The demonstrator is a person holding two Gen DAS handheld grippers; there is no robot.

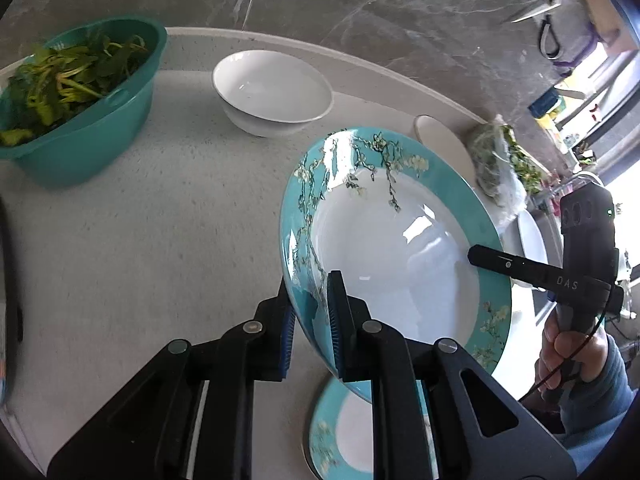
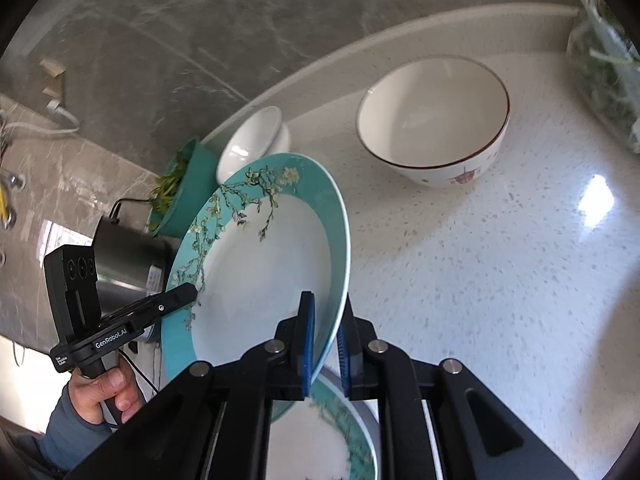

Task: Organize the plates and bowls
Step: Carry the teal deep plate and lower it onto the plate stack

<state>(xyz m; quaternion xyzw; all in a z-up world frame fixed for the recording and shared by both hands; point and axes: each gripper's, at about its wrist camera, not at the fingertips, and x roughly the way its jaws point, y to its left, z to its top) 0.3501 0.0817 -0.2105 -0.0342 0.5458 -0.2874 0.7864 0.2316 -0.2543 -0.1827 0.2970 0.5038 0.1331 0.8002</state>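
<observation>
Both grippers, left (image 1: 312, 320) and right (image 2: 326, 340), clamp opposite rims of the floral plate (image 1: 400, 248), held tilted above a matching plate (image 1: 344, 436) on the counter (image 1: 160, 220). Carrying step, apparently; next, level it and set it down squarely.

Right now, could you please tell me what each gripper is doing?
Left gripper: closed on the rim of the blossom plate.
Right gripper: closed on the same plate's opposite rim.

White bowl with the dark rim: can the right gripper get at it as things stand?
Probably not yet: the right gripper is shut on the teal plate, shared with the left gripper. Counter toward the bowl looks clear.
</observation>
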